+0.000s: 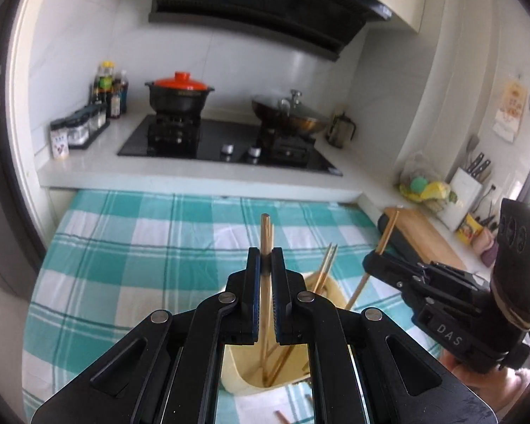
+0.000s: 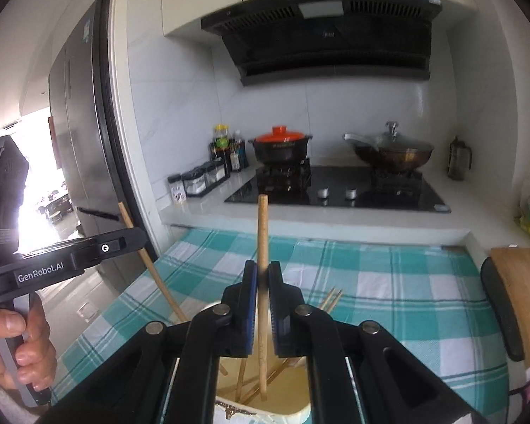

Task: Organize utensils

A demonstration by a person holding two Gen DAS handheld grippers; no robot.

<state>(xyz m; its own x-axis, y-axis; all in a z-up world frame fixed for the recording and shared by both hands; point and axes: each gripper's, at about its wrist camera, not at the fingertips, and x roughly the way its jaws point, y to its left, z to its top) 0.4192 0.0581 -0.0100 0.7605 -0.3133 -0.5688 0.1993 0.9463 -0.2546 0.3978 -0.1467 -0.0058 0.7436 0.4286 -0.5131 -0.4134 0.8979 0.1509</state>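
Left gripper (image 1: 265, 261) jaws clamped on a chopstick (image 1: 265, 233). Right gripper (image 2: 262, 275) jaws pinching another chopstick (image 2: 262, 226), both above the cream holder (image 1: 335, 291).

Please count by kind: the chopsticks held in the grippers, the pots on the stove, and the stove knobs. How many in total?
Held chopsticks: 2 (left gripper, right gripper)
Pots on the stove: 2 (red-lidded pot, glass-lidded wok)
Stove knobs: 2
Total: 6
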